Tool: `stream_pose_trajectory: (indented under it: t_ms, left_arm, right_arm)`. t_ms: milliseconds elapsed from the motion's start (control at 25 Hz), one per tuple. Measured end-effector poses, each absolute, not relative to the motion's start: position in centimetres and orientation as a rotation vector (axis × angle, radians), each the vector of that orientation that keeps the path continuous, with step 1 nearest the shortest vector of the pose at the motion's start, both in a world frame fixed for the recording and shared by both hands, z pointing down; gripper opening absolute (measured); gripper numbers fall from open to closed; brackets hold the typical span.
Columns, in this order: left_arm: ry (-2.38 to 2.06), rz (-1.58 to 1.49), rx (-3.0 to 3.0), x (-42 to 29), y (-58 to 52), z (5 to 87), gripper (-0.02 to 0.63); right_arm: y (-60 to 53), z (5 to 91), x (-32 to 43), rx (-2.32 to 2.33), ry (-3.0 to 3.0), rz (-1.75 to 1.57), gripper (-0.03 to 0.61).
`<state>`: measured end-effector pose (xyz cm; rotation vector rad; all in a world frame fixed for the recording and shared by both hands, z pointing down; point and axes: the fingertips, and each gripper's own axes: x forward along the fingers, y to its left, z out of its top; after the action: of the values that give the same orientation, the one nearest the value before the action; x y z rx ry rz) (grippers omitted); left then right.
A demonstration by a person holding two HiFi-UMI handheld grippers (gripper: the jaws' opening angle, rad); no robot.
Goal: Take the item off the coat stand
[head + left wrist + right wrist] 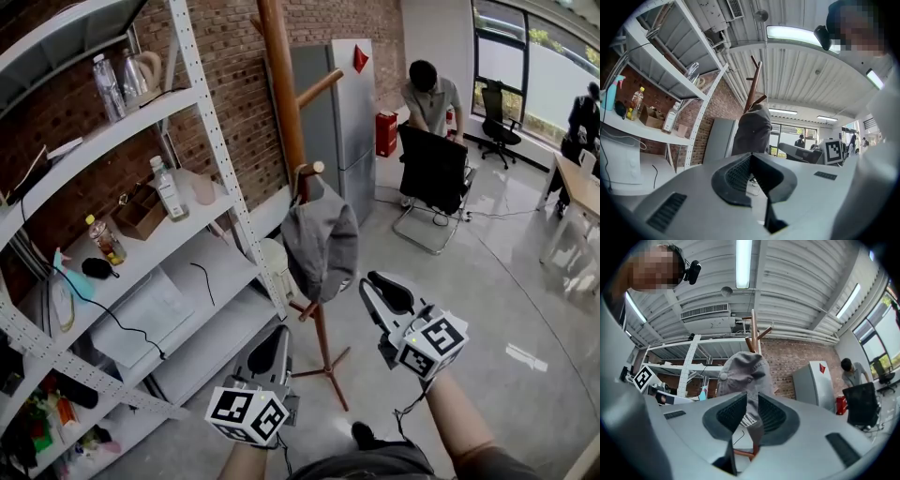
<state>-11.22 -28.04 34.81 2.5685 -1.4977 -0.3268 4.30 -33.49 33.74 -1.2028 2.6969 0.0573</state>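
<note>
A gray cap (321, 239) hangs on a short peg (309, 171) of the wooden coat stand (281, 84), crown up against the pole and brim drooping toward 6 o'clock. The right gripper (370, 283) has its tips at the cap's lower edge, at about 4 o'clock of it. In the right gripper view the jaws stand narrow with a strip of the cap's gray fabric filling the gap between the pads (735, 411), so I judge it pinched on the cap. The left gripper (277, 337) sits lower, at about 7 o'clock of the cap and apart from it. Its jaws are pressed together with nothing between them.

The peg slants upward, so the cap looks hooked over its knob. A pull straight back or down would likely catch the crown on that knob. The stand looks slim and stands on thin splayed legs, and such a tug could tip it toward the person or swing it into the white shelving (216, 141) at 9 o'clock, where bottles stand. The bite is only on the cap's edge, which is thin cloth. A jerk might slide it out of the pads and leave the cap swinging, or drop it to the floor. With the left gripper clear of the pole, nothing steadies the stand.
</note>
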Motion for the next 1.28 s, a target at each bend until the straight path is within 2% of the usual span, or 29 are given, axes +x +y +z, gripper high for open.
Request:
stream_pose_trajectory:
  t_ms: [280, 480, 680, 880, 1280]
  left_arm:
    - [-1.553, -0.346, 2.551, -11.0, -31.1, 33.6, 0.008]
    - [-1.59, -0.354, 2.538, -10.9, -32.6, 32.9, 0.008]
    - [-1.626, -0.374, 2.518, -11.3, -33.6, 32.3, 0.008]
    - [-1.651, -0.377, 2.503, -11.8, -34.3, 32.1, 0.008]
    - [-1.664, -0.379, 2.491, -11.9, -35.4, 32.3, 0.008]
  right_arm:
    - [-37.1, 31.7, 4.5, -1.129, 2.728, 0.075, 0.091]
    - [-38.7, 30.6, 4.1, -1.054, 2.768, 0.066, 0.138]
    - [-40.0, 29.2, 3.1, -0.992, 2.783, 0.091, 0.141]
    - [-41.3, 28.3, 1.7, -0.934, 2.837, 0.099, 0.17]
    - [-41.6, 27.6, 0.4, -0.784, 2.893, 0.184, 0.169]
